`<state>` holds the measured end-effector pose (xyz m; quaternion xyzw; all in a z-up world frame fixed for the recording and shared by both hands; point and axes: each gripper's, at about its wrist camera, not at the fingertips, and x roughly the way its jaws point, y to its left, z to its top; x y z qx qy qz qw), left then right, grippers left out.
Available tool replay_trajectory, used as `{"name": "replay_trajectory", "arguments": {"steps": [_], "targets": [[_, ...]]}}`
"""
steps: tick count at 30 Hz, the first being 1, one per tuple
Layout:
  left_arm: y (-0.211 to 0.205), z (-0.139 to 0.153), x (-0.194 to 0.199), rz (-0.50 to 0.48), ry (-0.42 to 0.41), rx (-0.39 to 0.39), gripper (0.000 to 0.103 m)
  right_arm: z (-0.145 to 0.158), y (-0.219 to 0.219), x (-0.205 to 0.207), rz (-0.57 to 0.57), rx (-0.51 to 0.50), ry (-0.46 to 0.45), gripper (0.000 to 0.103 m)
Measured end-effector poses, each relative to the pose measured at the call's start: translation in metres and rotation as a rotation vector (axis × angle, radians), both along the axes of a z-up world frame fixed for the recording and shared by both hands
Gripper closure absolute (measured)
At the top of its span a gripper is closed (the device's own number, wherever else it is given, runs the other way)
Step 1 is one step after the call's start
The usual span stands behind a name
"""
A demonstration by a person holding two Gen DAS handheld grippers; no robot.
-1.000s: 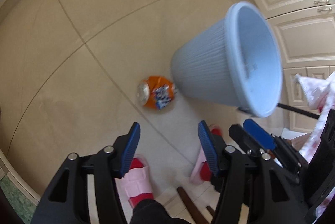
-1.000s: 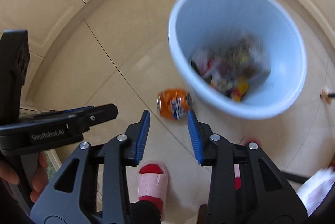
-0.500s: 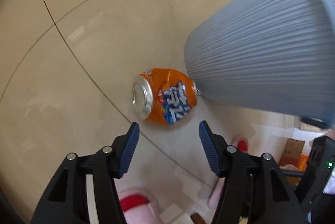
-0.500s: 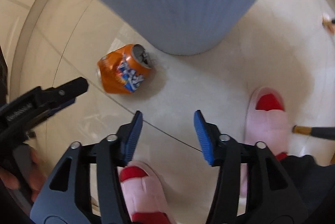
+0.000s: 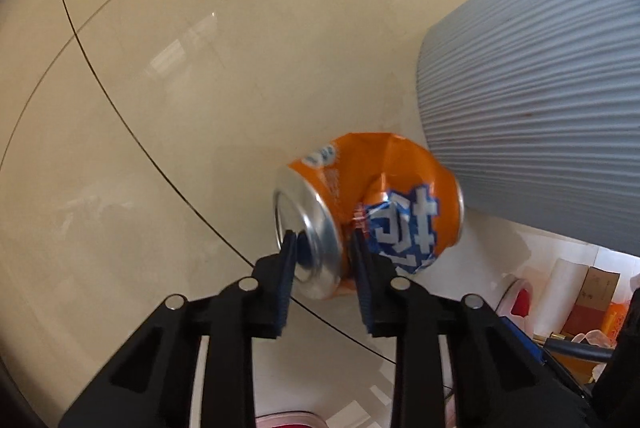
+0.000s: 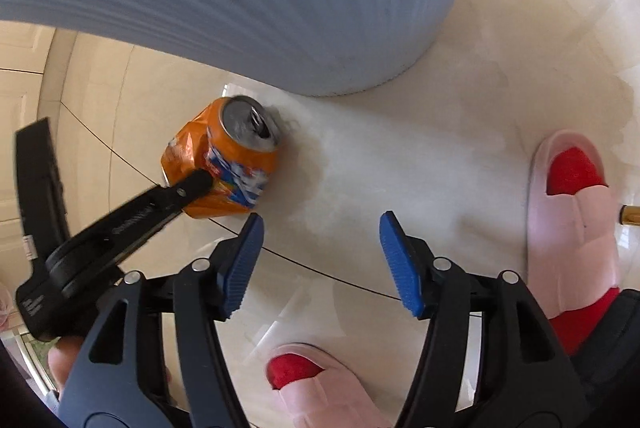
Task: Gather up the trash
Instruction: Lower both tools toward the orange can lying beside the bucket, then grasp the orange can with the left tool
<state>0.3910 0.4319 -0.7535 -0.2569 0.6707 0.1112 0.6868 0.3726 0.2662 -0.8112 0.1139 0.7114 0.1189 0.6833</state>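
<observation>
Floor tile bears orange can, rim between closing left jaws.

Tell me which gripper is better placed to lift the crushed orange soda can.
Left. The left gripper is closing around the crushed orange soda can's silver end. The right gripper is opening over bare cream floor tile, with nothing between its fingers.

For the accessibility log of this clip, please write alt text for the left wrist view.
The left gripper is closing on the silver bottom end of a crushed orange soda can lying on its side on the beige tiled floor. The ribbed pale-blue trash bin stands just right of the can, filling the right side of the picture.
</observation>
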Motion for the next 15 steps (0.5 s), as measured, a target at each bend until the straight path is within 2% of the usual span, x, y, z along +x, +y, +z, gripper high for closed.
{"name": "replay_trajectory", "arguments": {"steps": [3,6,8,13,15], "targets": [[-0.003,0.003,0.002,-0.028,-0.009,0.008,0.080,-0.001,0.005,0.003,0.000,0.006,0.001,0.043],[0.001,0.011,-0.005,0.009,-0.030,-0.048,0.083,0.000,0.006,0.003,0.001,0.007,0.005,0.043],[0.003,0.020,-0.014,0.015,-0.037,-0.050,0.083,0.004,0.005,0.003,-0.006,0.006,0.009,0.043],[0.021,0.061,-0.046,0.099,-0.051,-0.037,0.083,0.025,0.005,-0.004,0.006,0.017,0.020,0.043],[0.033,0.089,-0.057,0.139,-0.086,-0.030,0.083,0.041,0.009,-0.011,0.020,0.033,0.026,0.043]]}}
